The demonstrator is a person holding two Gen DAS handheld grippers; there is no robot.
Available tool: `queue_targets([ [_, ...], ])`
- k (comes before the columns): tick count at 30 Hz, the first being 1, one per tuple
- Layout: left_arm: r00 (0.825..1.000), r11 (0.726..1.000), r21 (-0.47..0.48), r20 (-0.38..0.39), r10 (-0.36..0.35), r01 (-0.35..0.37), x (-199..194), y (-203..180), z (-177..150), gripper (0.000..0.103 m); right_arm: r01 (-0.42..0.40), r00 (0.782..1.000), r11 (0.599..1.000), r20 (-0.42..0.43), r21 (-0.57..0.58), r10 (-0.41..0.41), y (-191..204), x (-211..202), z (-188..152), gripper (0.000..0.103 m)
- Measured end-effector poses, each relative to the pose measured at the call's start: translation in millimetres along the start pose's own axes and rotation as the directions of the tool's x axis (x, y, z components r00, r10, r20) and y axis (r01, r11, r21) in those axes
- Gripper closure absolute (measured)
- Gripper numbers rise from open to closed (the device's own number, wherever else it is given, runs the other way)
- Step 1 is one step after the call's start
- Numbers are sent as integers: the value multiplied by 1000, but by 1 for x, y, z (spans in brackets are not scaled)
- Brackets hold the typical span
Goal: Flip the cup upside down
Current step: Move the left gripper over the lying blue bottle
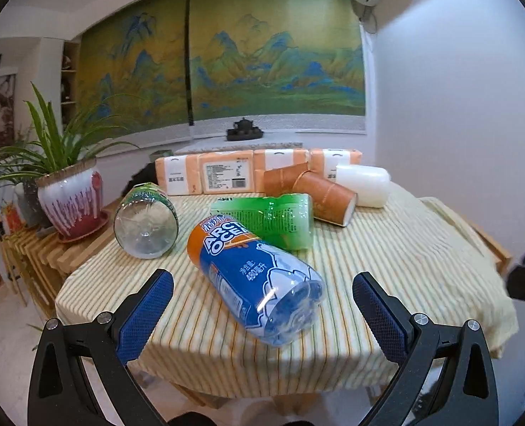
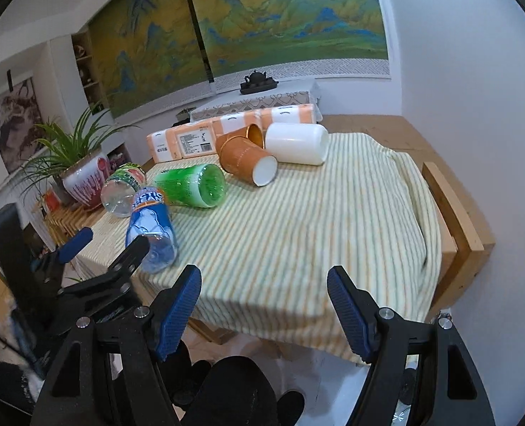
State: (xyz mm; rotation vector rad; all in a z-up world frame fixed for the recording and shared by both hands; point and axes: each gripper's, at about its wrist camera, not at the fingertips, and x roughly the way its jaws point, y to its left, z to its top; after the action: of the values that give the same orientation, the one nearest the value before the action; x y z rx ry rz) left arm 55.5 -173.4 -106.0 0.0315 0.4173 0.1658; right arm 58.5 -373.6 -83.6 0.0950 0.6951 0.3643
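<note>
Two orange paper cups lie on their sides at the back of the striped tablecloth: the nearer cup (image 1: 328,197) (image 2: 244,159) shows its white base, the farther cup (image 1: 285,177) (image 2: 253,135) rests behind it. A white cup (image 1: 363,184) (image 2: 296,143) lies on its side just right of them. My left gripper (image 1: 262,289) is open at the table's near edge, its blue pads either side of a blue-labelled bottle (image 1: 258,277). My right gripper (image 2: 264,293) is open over the front edge, holding nothing. The left gripper (image 2: 104,241) also shows at the right view's left.
A green bottle (image 1: 278,220) (image 2: 191,184) and a clear bottle (image 1: 147,222) (image 2: 120,190) lie on the cloth. Orange tissue packs (image 1: 227,174) (image 2: 205,138) line the back edge. A potted plant (image 1: 70,198) (image 2: 85,174) stands on a slatted stand at left. Wooden table edge (image 2: 454,220) at right.
</note>
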Motion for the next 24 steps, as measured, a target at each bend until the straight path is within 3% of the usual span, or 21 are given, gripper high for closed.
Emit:
queue_targets([
  [7, 997, 996, 25, -13, 81, -81, 21, -14, -2, 1, -20, 1000, 1000, -1, -4, 20, -5, -1, -6, 33],
  [18, 997, 998, 13, -51, 60, -59, 31, -8, -5, 1, 44, 998, 998, 50, -37, -42, 6, -3, -8, 33],
  [24, 997, 1000, -4, -74, 12, -13, 35, -2, -4, 18, 91, 994, 996, 69, -23, -89, 4, -4, -10, 33],
])
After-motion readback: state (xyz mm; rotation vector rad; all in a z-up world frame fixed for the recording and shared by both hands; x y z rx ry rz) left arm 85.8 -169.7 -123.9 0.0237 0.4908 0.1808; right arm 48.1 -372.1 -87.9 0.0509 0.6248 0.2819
